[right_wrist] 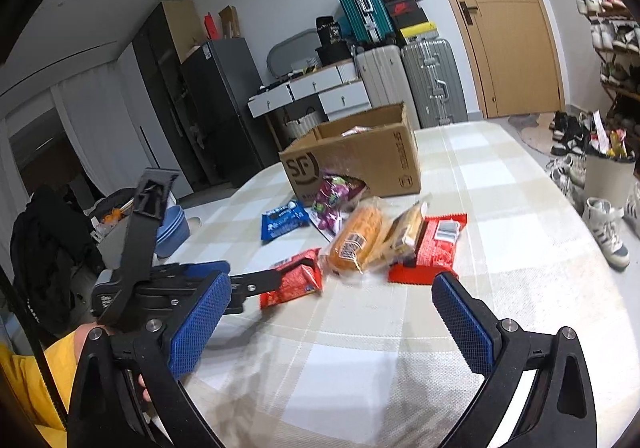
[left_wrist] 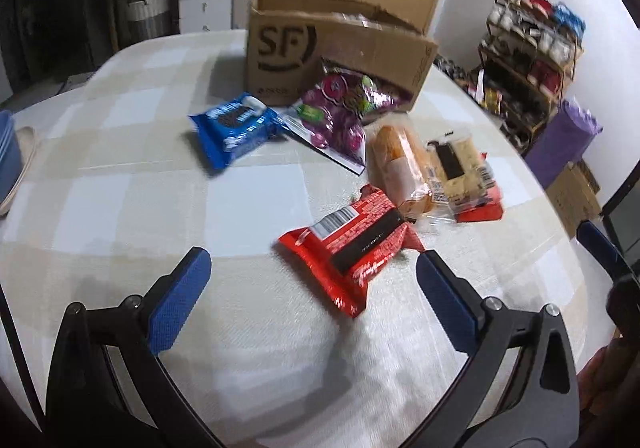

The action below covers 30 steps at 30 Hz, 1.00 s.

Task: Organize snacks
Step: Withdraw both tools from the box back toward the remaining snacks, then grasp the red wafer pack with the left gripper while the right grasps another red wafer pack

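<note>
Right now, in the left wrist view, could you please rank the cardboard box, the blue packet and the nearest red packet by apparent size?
1. Cardboard box, clearly largest, though farthest.
2. Red packet.
3. Blue packet.
The red one lies nearer the camera, so its lead over the blue one may be only nearness.

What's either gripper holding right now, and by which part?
Nothing. The left gripper is open, its fingers either side of the near red snack pack without closing on it. The right gripper is open over bare tablecloth.
</note>
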Each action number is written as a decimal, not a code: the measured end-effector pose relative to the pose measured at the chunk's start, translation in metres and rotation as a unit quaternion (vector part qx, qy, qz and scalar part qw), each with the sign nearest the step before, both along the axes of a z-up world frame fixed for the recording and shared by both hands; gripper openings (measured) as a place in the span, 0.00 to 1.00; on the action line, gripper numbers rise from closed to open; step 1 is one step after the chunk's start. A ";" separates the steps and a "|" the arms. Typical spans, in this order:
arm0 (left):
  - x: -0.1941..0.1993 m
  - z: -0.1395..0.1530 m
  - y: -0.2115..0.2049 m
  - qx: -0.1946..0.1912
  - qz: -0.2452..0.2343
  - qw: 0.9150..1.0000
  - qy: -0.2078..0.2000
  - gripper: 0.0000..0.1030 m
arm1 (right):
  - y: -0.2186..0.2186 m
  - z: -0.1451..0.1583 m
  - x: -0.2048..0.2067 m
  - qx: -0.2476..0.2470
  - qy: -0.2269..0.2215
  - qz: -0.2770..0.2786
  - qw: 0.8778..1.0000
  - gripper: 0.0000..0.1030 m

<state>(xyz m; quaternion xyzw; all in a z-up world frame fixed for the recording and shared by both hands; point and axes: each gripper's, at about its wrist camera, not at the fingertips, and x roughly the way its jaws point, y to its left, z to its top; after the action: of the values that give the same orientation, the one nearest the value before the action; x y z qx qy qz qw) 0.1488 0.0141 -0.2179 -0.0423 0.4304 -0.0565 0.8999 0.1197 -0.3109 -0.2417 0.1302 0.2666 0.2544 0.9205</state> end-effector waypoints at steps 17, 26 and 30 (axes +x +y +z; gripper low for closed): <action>0.063 -0.028 -0.041 0.037 -0.089 0.995 0.016 0.41 | -0.011 -0.024 0.024 0.020 0.051 -0.012 0.998 0.99; 0.073 -0.027 -0.036 0.009 -0.083 0.996 0.017 0.40 | -0.019 -0.014 0.055 -0.043 0.064 -0.060 0.995 0.99; 0.073 -0.025 -0.028 -0.007 -0.073 0.997 0.016 0.40 | -0.013 -0.020 0.089 -0.132 0.098 -0.076 0.983 0.99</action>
<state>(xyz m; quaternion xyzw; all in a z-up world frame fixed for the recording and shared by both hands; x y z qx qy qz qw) 0.2222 -0.0142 -0.2431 -0.0182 0.4459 -0.1248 0.8861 0.2087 -0.3235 -0.2617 0.0516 0.3765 0.1325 0.9154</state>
